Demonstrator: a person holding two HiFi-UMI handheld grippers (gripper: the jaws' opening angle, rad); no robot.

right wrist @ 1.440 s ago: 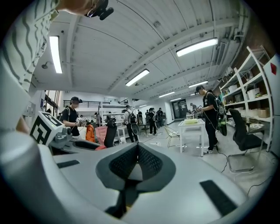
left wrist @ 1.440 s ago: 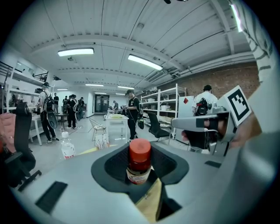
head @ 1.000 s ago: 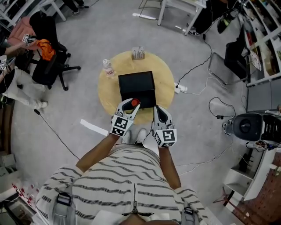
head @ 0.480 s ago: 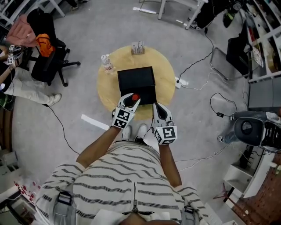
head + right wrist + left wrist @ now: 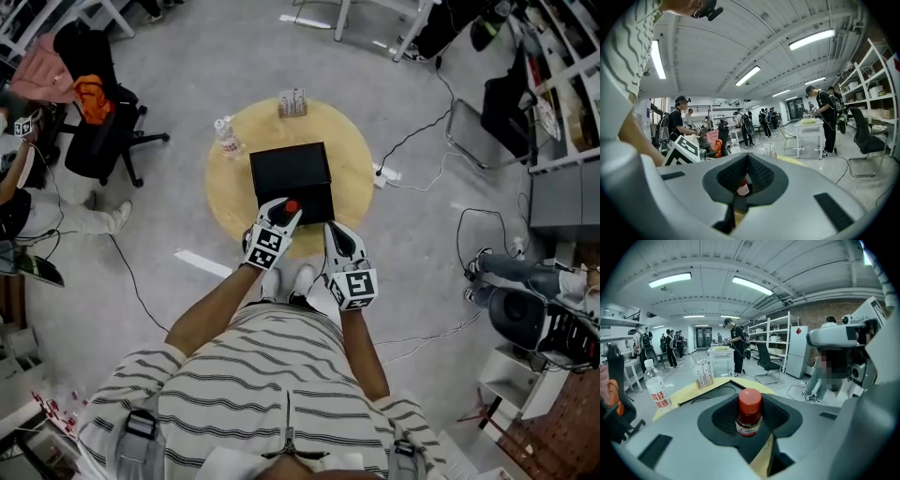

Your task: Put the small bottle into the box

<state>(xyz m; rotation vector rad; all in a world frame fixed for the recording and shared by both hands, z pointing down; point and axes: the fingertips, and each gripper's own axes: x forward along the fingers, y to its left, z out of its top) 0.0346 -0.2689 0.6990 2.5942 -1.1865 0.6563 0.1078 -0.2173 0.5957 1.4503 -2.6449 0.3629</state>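
The small bottle (image 5: pixel 290 207), brown with a red cap, stands upright between the jaws of my left gripper (image 5: pixel 284 213), which is shut on it. The left gripper view shows the bottle (image 5: pixel 749 411) gripped low on its body in my left gripper (image 5: pixel 750 430). It hangs over the near left edge of the open black box (image 5: pixel 292 173), which sits on the round yellow table (image 5: pixel 358 159). My right gripper (image 5: pixel 335 231) is shut with nothing in it, by the box's near right corner. Past the shut pads of my right gripper (image 5: pixel 742 180) a bit of the bottle (image 5: pixel 743 188) shows.
A clear water bottle (image 5: pixel 227 138) stands at the table's far left edge, and a small rack of tubes (image 5: pixel 293 103) at its far edge. A black office chair (image 5: pixel 105 141) is on the left floor. Cables (image 5: pixel 417 141) trail on the right.
My left gripper has carried the bottle a little farther over the box's near edge. My right gripper has hardly moved. The person at the far left has shifted.
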